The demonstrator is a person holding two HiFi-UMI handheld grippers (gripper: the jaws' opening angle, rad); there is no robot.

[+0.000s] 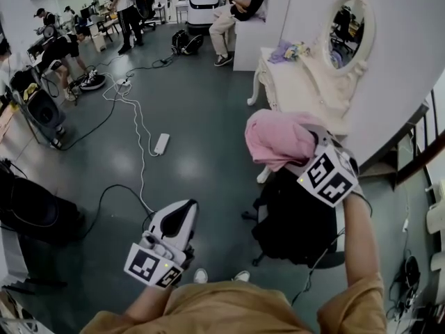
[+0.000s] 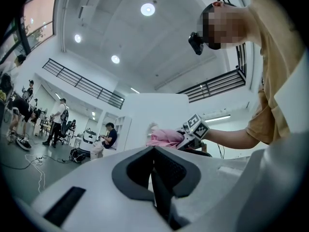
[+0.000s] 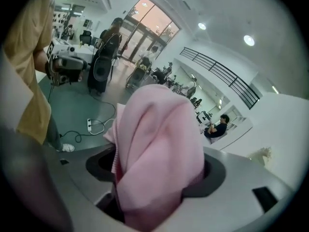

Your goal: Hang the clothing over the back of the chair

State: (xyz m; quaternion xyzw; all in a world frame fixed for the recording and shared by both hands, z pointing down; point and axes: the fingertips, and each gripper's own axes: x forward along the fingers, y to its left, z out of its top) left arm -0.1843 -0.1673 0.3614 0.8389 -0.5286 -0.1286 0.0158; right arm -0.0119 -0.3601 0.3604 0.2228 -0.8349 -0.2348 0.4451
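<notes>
A bunched pink garment (image 1: 278, 139) sits in my right gripper (image 1: 295, 157), just above the back of a black chair (image 1: 299, 218). In the right gripper view the pink cloth (image 3: 159, 149) fills the space between the jaws and hides the fingertips. My right gripper (image 3: 154, 187) is shut on it. My left gripper (image 1: 183, 209) hangs lower left, over the floor and away from the chair. Its dark pads (image 2: 166, 170) meet with nothing between them. The left gripper view also catches the garment (image 2: 164, 138) and the right gripper (image 2: 186, 139) in the distance.
A white dressing table (image 1: 306, 89) with an oval mirror (image 1: 348, 30) stands just beyond the chair. A power strip (image 1: 161, 143) and cables lie on the grey floor. Black equipment (image 1: 28, 211) sits at the left. Several people (image 1: 236, 9) are at the far end.
</notes>
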